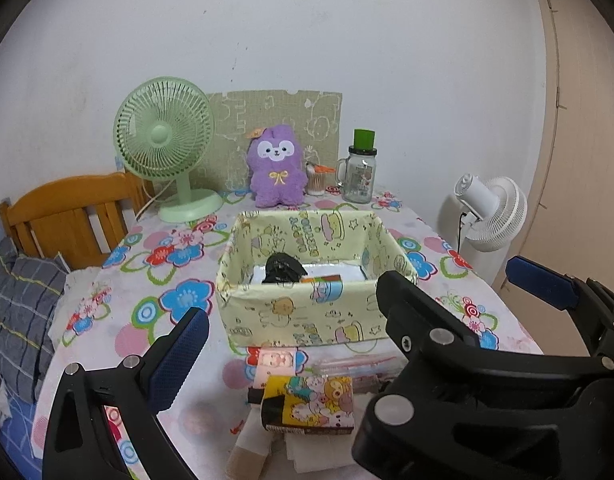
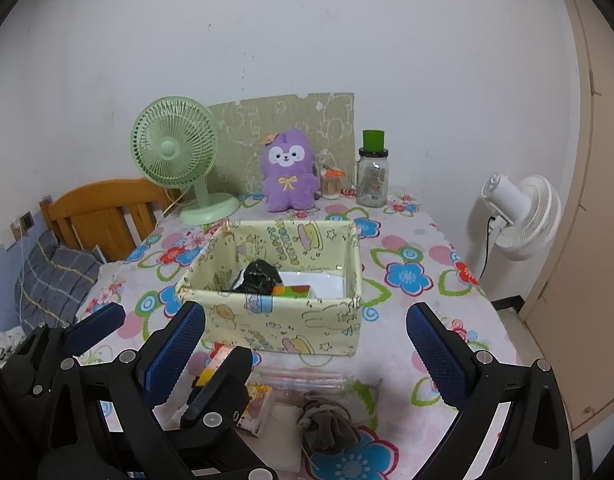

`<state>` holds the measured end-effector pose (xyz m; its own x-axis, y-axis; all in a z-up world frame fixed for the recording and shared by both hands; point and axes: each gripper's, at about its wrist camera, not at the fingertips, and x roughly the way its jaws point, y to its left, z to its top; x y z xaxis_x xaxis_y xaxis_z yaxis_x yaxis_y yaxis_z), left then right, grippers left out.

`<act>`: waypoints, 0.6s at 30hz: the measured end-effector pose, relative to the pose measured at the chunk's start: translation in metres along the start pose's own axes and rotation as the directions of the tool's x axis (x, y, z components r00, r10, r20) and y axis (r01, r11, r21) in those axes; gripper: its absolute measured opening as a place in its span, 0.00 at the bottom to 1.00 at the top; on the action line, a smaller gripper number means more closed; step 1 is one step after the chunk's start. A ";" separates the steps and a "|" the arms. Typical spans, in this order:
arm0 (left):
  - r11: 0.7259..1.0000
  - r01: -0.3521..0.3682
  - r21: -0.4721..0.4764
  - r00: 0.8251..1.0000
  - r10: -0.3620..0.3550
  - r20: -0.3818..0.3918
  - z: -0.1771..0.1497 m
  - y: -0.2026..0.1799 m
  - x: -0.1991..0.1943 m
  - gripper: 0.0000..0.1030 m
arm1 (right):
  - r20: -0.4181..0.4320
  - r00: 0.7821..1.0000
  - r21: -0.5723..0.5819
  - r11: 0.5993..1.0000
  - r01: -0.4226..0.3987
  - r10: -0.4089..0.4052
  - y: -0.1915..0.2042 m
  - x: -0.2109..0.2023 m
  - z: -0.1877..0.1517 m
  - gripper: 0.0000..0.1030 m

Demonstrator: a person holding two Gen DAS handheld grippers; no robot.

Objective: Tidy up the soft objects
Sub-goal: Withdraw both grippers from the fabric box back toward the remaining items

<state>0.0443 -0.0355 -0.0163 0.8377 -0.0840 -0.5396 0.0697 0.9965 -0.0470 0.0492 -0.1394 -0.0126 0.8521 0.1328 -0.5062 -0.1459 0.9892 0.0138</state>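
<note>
Right gripper (image 2: 307, 344) hangs wide open, empty, above my grey drawstring pouch (image 2: 327, 426) lying on the floral tablecloth (image 2: 411, 248). Left gripper (image 1: 291, 320) open too, nothing held, over a cartoon tissue pack (image 1: 307, 404). Yellow fabric box (image 2: 283, 320) just beyond, black soft item (image 2: 259, 276) inside.

Printed lettering runs along the fabric box's (image 1: 307, 312) inner wall and front, too small to read.
</note>
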 end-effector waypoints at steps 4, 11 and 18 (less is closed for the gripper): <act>1.000 -0.011 -0.012 1.000 0.010 -0.019 -0.009 0.000 0.004 1.00 | -0.012 1.000 0.003 1.000 0.012 -0.011 0.000 0.004 -0.007 0.99; 1.000 -0.018 0.000 0.999 0.018 -0.044 -0.022 -0.002 0.012 1.00 | -0.027 0.999 0.012 1.000 0.018 -0.018 -0.003 0.013 -0.022 0.99; 1.000 -0.022 -0.004 0.998 0.022 -0.062 -0.037 -0.005 0.021 1.00 | -0.043 0.999 0.026 0.999 0.023 -0.021 -0.006 0.024 -0.037 0.99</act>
<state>0.0419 -0.0423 -0.0584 0.8037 -0.0624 -0.5918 0.0492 0.9980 -0.0385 0.0514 -0.1443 -0.0569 0.8328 0.1087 -0.5428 -0.1135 0.9932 0.0249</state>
